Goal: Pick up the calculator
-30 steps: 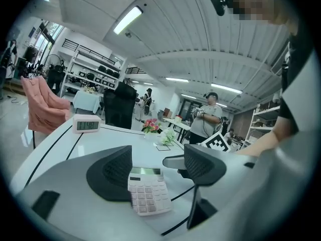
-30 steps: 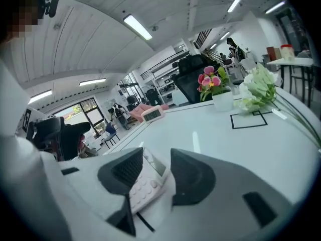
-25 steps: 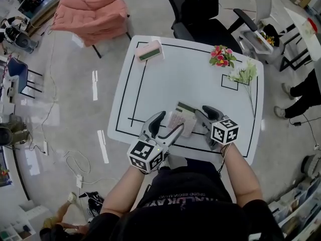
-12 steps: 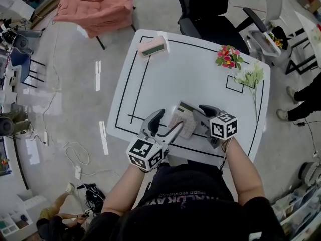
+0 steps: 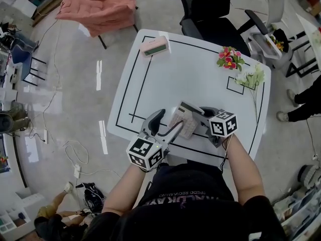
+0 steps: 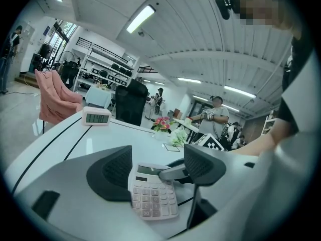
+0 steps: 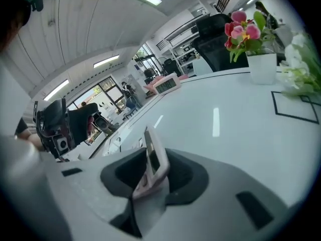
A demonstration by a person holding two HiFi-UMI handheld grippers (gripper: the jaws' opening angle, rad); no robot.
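The pale calculator [image 5: 182, 119] sits near the front edge of the white table [image 5: 200, 79], tipped up off it. My right gripper [image 5: 200, 113] comes in from the right. Its jaws are closing and its pads press on the calculator [image 7: 154, 159], which stands edge-on between them in the right gripper view. From the near left, my left gripper [image 5: 169, 122] is open, its two dark pads either side of the calculator's [image 6: 150, 195] near end. One right finger [image 6: 173, 173] lies across the calculator's top corner.
A pink desk clock [image 5: 153, 46] stands at the table's far left corner. Pink flowers in a pot [image 5: 228, 58] and a white spray of flowers [image 5: 249, 77] are at the far right. A black office chair [image 5: 210, 14] stands behind the table, and a person [image 5: 306, 104] at the right.
The right gripper has edged in and down onto the calculator and its jaws have narrowed on it. The calculator's far end has tipped up. The left gripper has hardly moved.
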